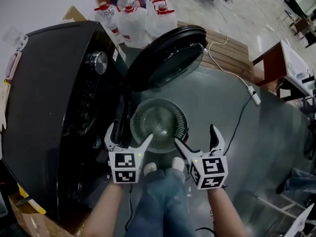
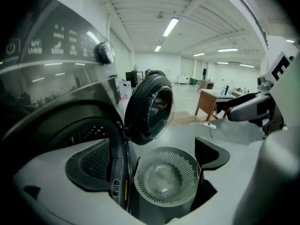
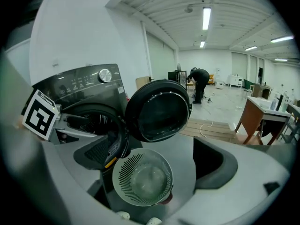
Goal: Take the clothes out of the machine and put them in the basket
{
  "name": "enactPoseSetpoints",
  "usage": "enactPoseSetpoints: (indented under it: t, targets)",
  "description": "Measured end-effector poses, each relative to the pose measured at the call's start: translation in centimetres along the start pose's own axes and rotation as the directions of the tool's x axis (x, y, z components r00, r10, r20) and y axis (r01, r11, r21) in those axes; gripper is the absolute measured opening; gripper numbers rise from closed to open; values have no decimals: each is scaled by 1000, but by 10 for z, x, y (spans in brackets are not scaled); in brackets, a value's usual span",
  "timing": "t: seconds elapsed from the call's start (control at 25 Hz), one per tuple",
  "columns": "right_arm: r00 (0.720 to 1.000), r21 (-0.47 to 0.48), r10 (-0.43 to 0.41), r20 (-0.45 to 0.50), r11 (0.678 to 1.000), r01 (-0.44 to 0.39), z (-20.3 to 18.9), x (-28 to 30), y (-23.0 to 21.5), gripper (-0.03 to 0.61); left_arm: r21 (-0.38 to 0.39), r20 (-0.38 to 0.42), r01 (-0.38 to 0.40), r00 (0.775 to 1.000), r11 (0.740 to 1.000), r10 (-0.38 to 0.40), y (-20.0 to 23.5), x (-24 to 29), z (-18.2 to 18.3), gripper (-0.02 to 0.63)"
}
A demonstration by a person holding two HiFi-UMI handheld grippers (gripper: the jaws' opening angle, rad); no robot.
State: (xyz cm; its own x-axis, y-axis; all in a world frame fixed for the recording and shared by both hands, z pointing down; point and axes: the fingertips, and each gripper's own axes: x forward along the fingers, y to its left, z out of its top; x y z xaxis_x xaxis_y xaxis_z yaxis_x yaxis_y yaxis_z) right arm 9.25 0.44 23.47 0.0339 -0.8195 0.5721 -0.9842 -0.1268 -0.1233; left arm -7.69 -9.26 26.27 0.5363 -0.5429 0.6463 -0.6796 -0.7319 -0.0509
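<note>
A black front-loading washing machine (image 1: 54, 107) stands at the left with its round door (image 1: 168, 58) swung wide open. On the floor in front of the opening sits a round grey slotted basket (image 1: 159, 125), which looks empty. My left gripper (image 1: 129, 138) hangs open over the basket's near left rim, close to the machine's opening. My right gripper (image 1: 197, 138) is open over the near right rim. Neither holds anything. The drum opening (image 3: 89, 121) is dark, and no clothes show inside. The basket (image 2: 166, 182) and the door (image 2: 152, 107) lie ahead of the left jaws.
Several large water bottles (image 1: 133, 16) stand behind the machine. A wooden pallet (image 1: 232, 53), a white power strip (image 1: 254, 95) on a cable and a brown table (image 1: 274, 65) lie to the right. My shoes (image 1: 150, 168) are just behind the basket. A person (image 3: 199, 81) bends over far off.
</note>
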Motion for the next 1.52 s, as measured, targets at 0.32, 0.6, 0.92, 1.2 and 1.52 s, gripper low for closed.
enactPoseSetpoints:
  t: [0.32,0.6,0.92,1.2,1.52]
  targets:
    - [999,57,10,-38,998,-7,-73,56,-14,563,-30,-37,-50,998,998,48,13,51,-63,568]
    - [995,7,4,-101,1000,-4,-124,88,-15,563,-91,-75,-171,984,981,164,54,77,-112,568]
    - [992,6,-3,-128,1000,4,-157,128,-3,563,-44,-115,-360,928,932,354,118,94,-147,568]
    - [982,-28,-50,-183,999,46,-172,164,7,563,-3,-204,-500,848,866,489,167,113,-175,568]
    - [974,-54,38,-223,997,-51,-189,190,53,563,45,-273,-656,717,753,641,236,129,-198,568]
